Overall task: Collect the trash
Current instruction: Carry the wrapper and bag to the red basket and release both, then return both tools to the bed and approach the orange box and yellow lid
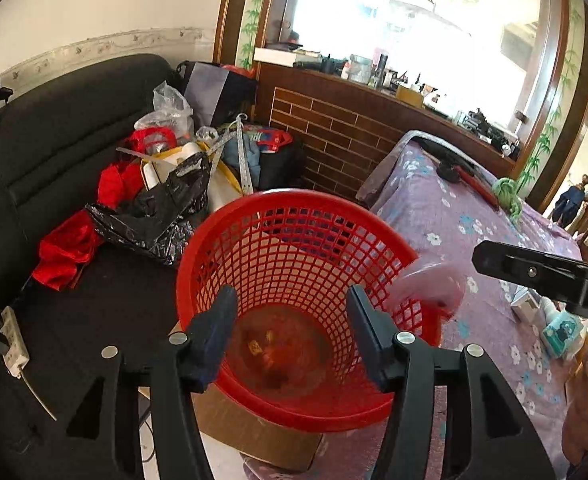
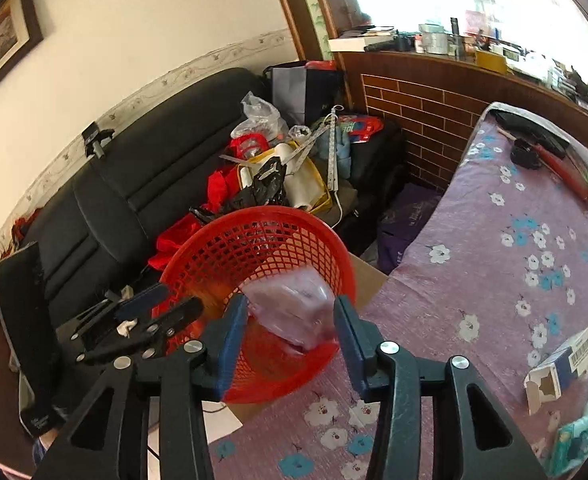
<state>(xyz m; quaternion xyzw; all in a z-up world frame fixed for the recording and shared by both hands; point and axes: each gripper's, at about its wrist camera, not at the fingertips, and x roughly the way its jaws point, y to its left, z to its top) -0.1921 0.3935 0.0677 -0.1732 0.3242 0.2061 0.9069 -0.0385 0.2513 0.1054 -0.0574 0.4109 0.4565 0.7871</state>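
Note:
A red mesh basket (image 1: 294,197) (image 2: 262,212) stands on a cardboard box at the edge of the purple flowered table. Small scraps (image 1: 262,351) lie on its bottom. My left gripper (image 1: 290,296) hangs open over the basket's mouth with nothing between its fingers; the right wrist view shows it (image 2: 156,314) at the basket's left rim. My right gripper (image 2: 290,300) is open over the near rim. A blurred clear plastic wrapper (image 2: 294,316) (image 1: 429,284) sits loose between and just past its fingertips, above the basket's right rim.
A black sofa (image 1: 54,152) behind the basket carries a black bag (image 1: 162,212), red cloth (image 1: 70,244) and other clutter. A power strip (image 1: 12,340) lies at the left. On the table (image 2: 473,264) are a small open carton (image 2: 561,368) and a bottle (image 1: 561,330).

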